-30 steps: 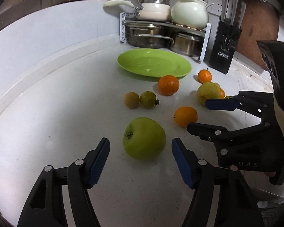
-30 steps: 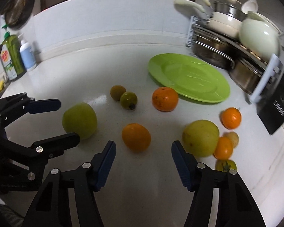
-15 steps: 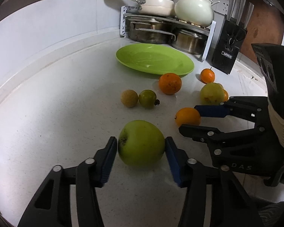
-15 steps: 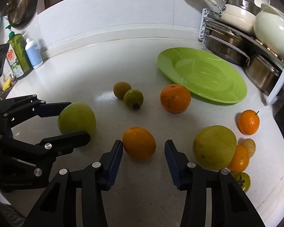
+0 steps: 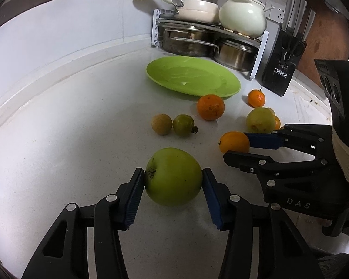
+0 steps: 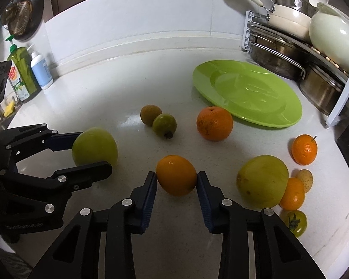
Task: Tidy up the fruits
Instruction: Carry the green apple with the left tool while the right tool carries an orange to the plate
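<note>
Left wrist: left claw (image 5: 173, 182) clamped on green apple (image 5: 173, 176), right claw (image 6: 176, 182) pinching orange (image 6: 176, 174) (contact looks firm, probably), both fruits on surface (image 5: 69, 139); lift straight, carry to green plate (image 5: 230, 86).

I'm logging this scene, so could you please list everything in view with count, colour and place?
apple: 1, green, in left claw
orange: 1, in right claw
loose fruits: about nine, orange, green, brown, on counter
plate: 1, green, bare, by rack
rack: 1, back right, holding steel and cream pots
knife block: 1, black, right of rack
bottles: 2, green, white, far left
left claw: closed on apple
right claw: closed on orange
</note>
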`<state>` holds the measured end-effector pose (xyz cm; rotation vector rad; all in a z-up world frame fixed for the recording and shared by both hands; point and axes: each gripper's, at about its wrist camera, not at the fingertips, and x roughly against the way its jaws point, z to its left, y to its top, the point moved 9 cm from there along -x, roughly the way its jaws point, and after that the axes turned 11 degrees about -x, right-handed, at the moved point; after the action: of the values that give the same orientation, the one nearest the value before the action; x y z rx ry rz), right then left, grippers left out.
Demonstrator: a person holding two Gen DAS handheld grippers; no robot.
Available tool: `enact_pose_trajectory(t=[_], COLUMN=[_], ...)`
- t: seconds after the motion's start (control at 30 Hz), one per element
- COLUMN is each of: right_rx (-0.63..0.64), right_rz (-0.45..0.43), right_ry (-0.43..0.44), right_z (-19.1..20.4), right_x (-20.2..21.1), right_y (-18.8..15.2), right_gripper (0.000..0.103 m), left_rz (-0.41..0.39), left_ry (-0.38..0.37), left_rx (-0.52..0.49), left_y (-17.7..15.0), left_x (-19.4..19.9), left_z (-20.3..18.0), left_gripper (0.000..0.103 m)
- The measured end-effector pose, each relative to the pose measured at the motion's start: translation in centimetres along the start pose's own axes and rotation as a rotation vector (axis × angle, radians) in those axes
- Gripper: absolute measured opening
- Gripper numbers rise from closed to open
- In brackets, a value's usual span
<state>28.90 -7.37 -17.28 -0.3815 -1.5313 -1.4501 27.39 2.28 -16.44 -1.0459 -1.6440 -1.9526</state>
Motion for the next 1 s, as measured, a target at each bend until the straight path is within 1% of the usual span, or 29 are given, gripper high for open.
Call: enact_pose_trajectory(t=[0.3, 0.6, 0.77, 1.0], right_rx=[-0.045, -0.094, -0.117, -0.138], right_rz=[-0.064, -0.15, -0.186, -0.207], right_ry=[-0.019, -0.067, -0.096, -0.122], right_z=[-0.7, -2.6, -4.2, -7.0], right_x=[2.5, 5.6, 6.2, 5.5], right_y=[1.7, 4.4, 6.3, 9.8], right_gripper=[0.036, 0.036, 0.036, 0.036], left_rz=[-0.041, -0.102, -0.126, -0.125], left_ry=[0.004, 0.01, 0.003, -0.006], left_rx=[0.006, -0.035, -0.048, -0.074], left_y=[2.2, 6.4, 9.2, 12.7], left_x=[1.2, 2.2, 1.5, -0.9], left_z=[-0.1, -0.9, -1.1, -1.2], left_gripper=[0.05, 0.05, 0.05, 0.05])
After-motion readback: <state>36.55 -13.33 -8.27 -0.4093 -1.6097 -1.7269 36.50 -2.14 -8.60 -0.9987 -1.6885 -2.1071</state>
